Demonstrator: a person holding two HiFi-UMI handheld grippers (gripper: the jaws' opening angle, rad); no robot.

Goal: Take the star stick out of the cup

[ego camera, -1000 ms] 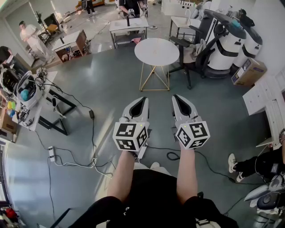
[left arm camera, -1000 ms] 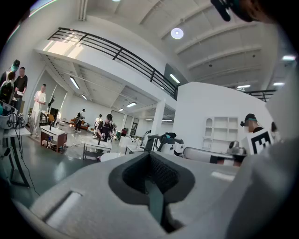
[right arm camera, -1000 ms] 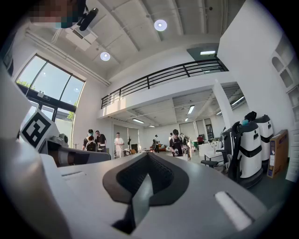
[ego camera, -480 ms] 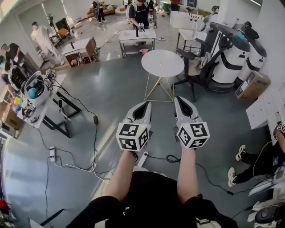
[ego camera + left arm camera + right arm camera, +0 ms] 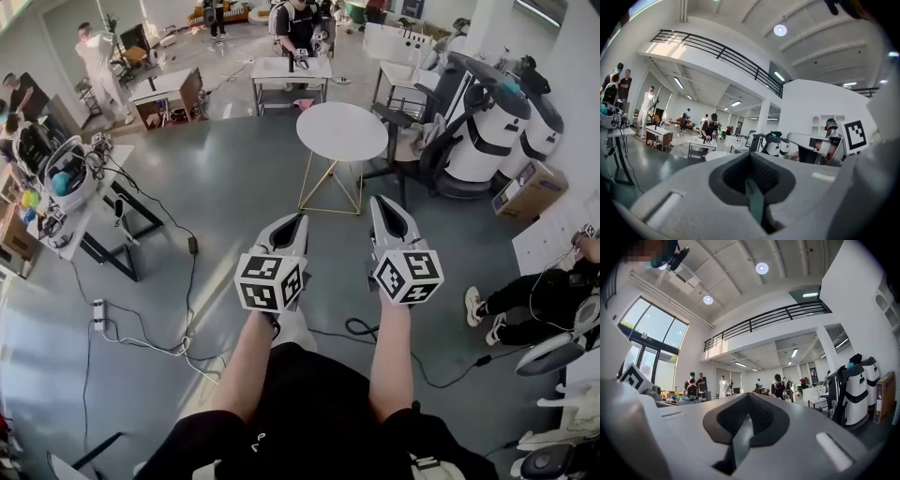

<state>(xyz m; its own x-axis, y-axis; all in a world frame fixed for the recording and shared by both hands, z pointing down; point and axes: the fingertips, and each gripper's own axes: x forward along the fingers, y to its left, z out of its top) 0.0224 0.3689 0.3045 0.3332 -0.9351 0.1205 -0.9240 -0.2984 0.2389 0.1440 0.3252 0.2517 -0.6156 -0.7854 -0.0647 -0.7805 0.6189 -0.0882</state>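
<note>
Judging by every view, I cannot tell where the star stick or cup stands. The left tool [image 5: 298, 218] and right tool [image 5: 381, 202], both closed and empty, carry black-and-white marker cubes [image 5: 270, 281] above a grey floor [image 5: 216, 187]. A round white table [image 5: 342, 131] stands far beyond, and cables [image 5: 141, 336] trail at the left.

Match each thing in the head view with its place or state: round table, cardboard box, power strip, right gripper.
Things:
1. round table
2. cardboard box
3. power strip
4. right gripper

Places or states:
A. jaws shut, nothing between them
B. on the floor at the left
C. straight ahead, on thin gold legs
D. on the floor at the far right

Pairs: 1-C, 2-D, 3-B, 4-A
</note>
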